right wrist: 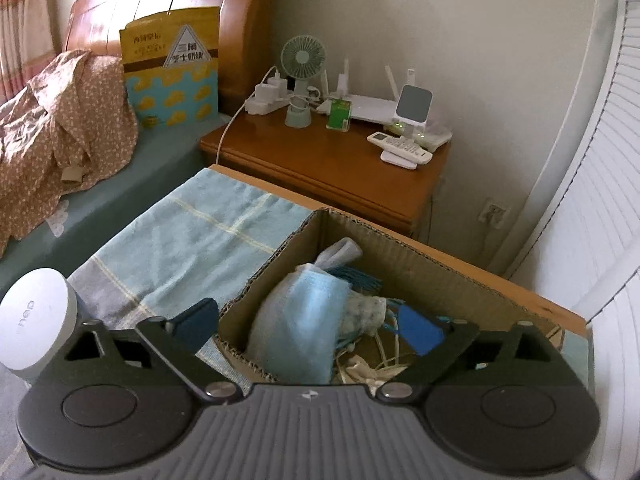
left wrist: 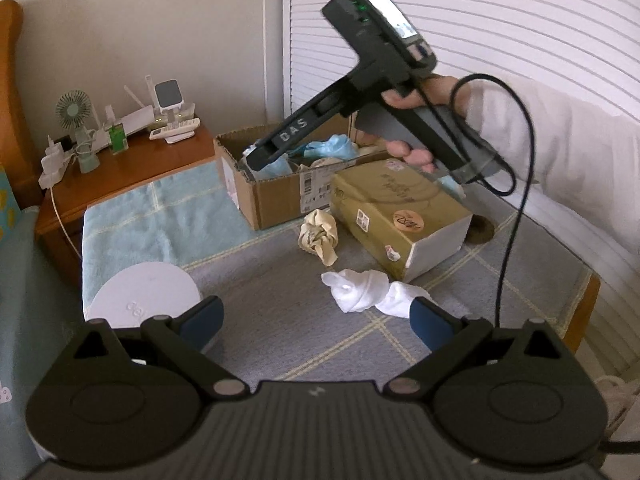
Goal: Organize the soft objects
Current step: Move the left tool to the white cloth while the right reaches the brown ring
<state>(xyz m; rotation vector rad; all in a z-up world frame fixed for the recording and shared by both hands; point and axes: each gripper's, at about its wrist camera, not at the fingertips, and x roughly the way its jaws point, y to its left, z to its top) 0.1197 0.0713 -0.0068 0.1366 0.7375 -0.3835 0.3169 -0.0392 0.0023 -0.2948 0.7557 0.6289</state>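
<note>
An open cardboard box stands on the towel-covered table and holds light blue cloths; the right wrist view looks into the box at a light blue cloth bundle. A beige knotted cloth and a white crumpled cloth lie on the grey towel. My left gripper is open and empty, just in front of the white cloth. My right gripper is open over the box, empty; in the left wrist view it dips into the box.
A gold carton lies on its side right of the box. A white round lid sits front left. A wooden nightstand carries a fan, router and remote. The bed is at the left, louvred doors at the right.
</note>
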